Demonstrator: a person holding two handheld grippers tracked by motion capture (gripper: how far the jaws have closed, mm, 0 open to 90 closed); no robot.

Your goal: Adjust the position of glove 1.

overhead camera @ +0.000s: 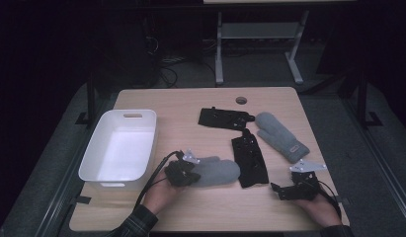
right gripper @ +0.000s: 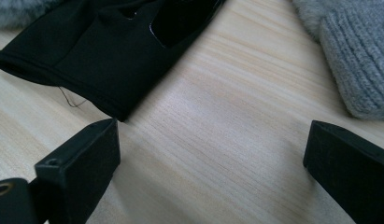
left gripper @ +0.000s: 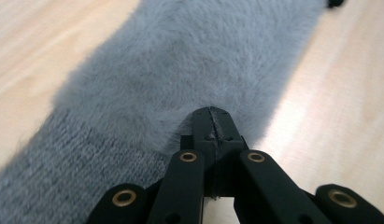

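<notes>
High view: my left gripper (overhead camera: 183,172) sits at the cuff end of a grey mitten (overhead camera: 216,171), just at 3 o'clock of the white bin (overhead camera: 119,146). Right gripper (overhead camera: 289,190) rests near the table (overhead camera: 190,103) front edge, at 5 o'clock of a black glove (overhead camera: 250,160).

Left gripper view: jaws pressed together, pinching mitten fabric (left gripper: 180,70).

Right gripper view: jaws spread wide, nothing btwn; black glove (right gripper: 101,51) at 11 o'clock, 2nd grey mitten (right gripper: 353,51) at 1 o'clock.
</notes>
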